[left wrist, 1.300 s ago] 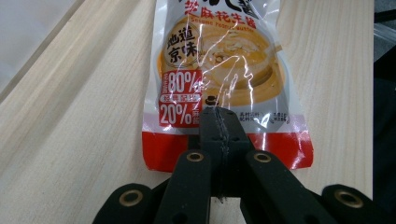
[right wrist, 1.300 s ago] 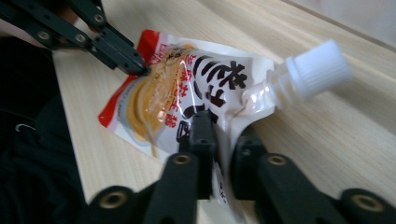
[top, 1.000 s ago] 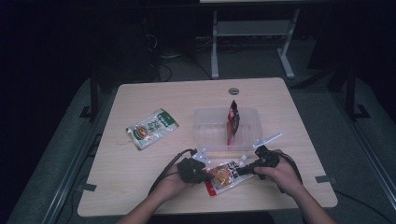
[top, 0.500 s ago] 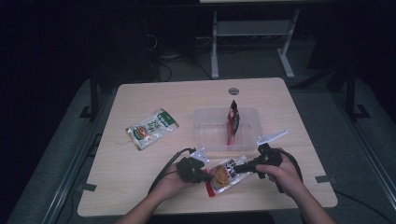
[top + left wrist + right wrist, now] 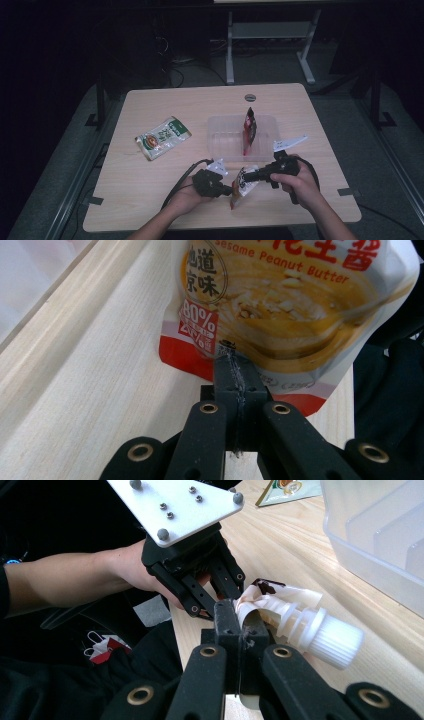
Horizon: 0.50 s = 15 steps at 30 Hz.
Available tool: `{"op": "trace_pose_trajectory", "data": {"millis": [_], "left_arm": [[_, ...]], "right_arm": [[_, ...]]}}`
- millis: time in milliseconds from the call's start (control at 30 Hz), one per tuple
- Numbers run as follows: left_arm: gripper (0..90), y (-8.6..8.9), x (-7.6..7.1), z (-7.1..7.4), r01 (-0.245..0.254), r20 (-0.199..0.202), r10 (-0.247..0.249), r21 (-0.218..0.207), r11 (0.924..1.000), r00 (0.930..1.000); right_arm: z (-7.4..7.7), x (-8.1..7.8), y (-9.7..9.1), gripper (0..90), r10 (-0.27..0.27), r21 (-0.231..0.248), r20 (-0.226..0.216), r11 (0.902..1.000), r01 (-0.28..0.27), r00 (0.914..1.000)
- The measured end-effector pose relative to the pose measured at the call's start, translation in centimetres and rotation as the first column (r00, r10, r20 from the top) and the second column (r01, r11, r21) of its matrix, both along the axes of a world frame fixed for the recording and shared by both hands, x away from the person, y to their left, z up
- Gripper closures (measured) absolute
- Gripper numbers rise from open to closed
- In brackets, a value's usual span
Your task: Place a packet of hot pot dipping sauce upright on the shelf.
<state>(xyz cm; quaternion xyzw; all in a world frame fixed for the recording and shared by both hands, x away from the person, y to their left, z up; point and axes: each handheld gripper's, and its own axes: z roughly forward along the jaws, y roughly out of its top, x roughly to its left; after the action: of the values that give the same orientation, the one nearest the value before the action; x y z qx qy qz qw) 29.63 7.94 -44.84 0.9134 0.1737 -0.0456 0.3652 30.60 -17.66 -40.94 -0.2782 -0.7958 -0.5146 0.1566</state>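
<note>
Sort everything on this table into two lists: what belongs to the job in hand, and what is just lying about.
In the job:
- white-capped peanut butter pouch
- left gripper, shut on it
- right gripper, shut on it

Lying about:
- green snack packet
- clear plastic bin
- red pouch standing in bin

The pouch (image 5: 280, 305) reads "Sesame Peanut Butter", "80%", and Chinese characters in a round seal.

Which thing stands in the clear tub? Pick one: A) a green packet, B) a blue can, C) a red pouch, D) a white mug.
C: a red pouch stands upright in the clear tub, while the green packet lies on the table to its left.
</note>
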Motion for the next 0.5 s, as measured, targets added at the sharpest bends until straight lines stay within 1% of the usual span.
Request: {"op": "trace_pose_trajectory", "data": {"millis": [33,100,200,267,300,367,500], "left_arm": [[89.8,0.1,0.0,0.0,0.001,-0.002,-0.001,-0.002,1.0000,1.0000],[89.8,0.5,0.2,0.2,-0.001,-0.009,0.001,-0.015,0.9999,1.0000],[89.7,1.1,0.5,0.6,0.005,-0.011,-0.005,-0.022,0.9998,0.9999],[89.6,1.7,0.5,0.9,-0.004,-0.013,0.003,-0.035,0.9994,0.9999],[86.7,1.9,0.6,1.0,-0.006,-0.018,0.006,-0.041,0.9991,0.9998],[82.4,2.5,0.6,1.3,-0.001,-0.017,0.001,-0.036,0.9994,0.9999],[75.3,3.6,0.5,1.8,-0.022,-0.023,0.021,-0.044,0.9988,0.9995]], "right_arm": [[0.1,-0.1,0.0,90.0,0.001,-0.002,-0.001,1.0000,-0.001,1.0000],[0.2,-0.1,-0.1,90.0,0.001,-0.004,0.011,1.0000,-0.001,0.9999],[0.3,-0.1,-0.4,90.0,-0.003,-0.003,0.018,1.0000,0.003,0.9998],[0.4,-0.1,-0.5,90.0,-0.005,-0.003,0.023,1.0000,0.005,0.9997],[0.5,-0.1,-0.5,90.0,-0.004,0.000,0.032,1.0000,0.004,0.9995],[0.7,-0.2,-0.6,90.0,-0.003,0.001,0.033,1.0000,0.003,0.9994],[1.0,-0.3,-0.7,90.0,0.001,0.004,0.046,1.0000,-0.001,0.9989]]}}
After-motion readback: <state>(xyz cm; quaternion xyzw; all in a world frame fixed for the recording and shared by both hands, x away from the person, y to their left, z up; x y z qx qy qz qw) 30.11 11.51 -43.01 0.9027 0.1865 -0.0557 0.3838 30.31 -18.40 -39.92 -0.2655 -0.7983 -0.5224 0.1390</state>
